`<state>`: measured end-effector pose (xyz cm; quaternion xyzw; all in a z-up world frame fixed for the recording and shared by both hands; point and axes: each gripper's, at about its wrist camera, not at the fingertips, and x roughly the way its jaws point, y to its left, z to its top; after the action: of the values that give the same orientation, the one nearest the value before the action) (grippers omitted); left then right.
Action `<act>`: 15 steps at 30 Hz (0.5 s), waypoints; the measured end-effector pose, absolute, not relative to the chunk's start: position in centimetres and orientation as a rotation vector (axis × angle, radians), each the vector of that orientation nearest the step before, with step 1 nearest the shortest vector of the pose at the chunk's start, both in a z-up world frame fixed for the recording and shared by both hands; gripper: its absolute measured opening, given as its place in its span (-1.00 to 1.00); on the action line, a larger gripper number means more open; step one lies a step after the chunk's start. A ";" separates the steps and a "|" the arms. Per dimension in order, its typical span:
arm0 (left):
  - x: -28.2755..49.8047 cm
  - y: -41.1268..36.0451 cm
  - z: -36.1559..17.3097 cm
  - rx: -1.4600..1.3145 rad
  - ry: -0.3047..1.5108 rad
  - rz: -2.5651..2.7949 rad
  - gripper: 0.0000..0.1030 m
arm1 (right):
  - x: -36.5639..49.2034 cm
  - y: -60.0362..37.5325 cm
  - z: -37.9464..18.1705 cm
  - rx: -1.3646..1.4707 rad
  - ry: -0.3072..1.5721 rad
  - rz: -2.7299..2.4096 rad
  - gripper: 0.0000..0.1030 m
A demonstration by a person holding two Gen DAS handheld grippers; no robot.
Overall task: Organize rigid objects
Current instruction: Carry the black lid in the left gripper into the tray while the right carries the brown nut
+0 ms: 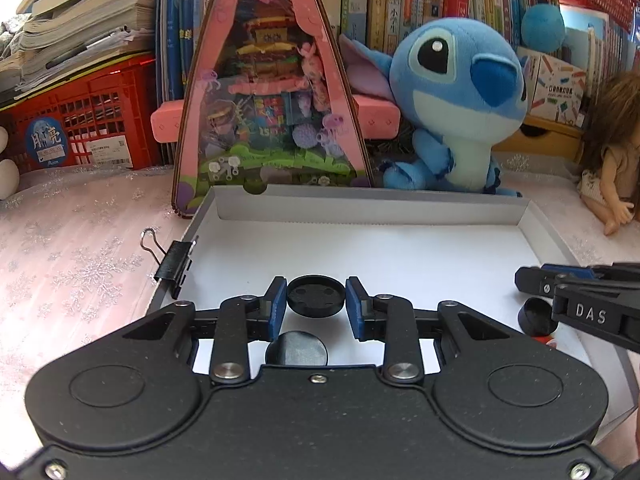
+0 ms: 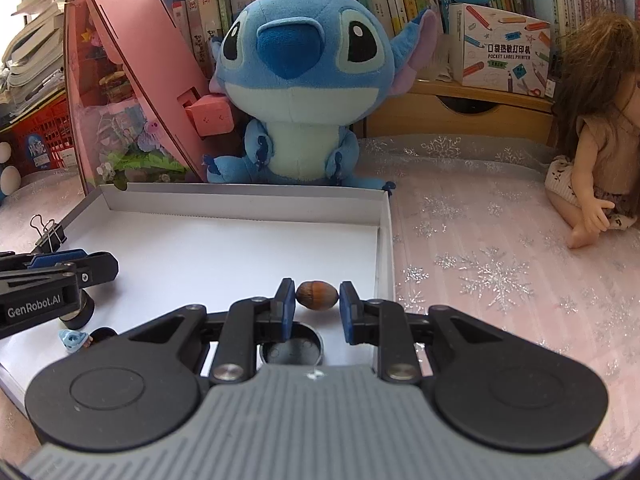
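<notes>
**Both claws loaded over the white box**

The left gripper (image 1: 316, 300) is clamped on a black round cap (image 1: 316, 295); the right gripper (image 2: 317, 299) pinches an acorn-like nut (image 2: 316, 295) by its ends. Both hang above the white box (image 2: 240, 194). The nut's rounded ends could let it squirt free or roll on release. Both grippers point forward and downward, side by side, near each other.

Black grippers, blue fingers (image 1: 276, 308), one ribbed grey housing (image 2: 316, 420).
</notes>
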<state>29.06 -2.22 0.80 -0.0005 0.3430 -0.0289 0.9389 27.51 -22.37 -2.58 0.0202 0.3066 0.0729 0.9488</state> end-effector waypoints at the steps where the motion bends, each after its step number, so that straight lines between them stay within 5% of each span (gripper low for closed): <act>1: 29.1 -2.2 0.7 0.001 0.705 -0.056 -0.42 | 27.5 -22.3 -2.6 0.038 0.625 0.150 -0.45; 15: 29.5 -2.4 0.0 0.009 0.721 -0.048 -0.42 | 27.9 -22.0 -2.8 0.013 0.649 0.151 -0.45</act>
<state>29.46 -2.38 0.03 0.0046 0.3529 -0.0235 0.9353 27.94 -21.96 -2.83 0.0062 0.3186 0.0742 0.9450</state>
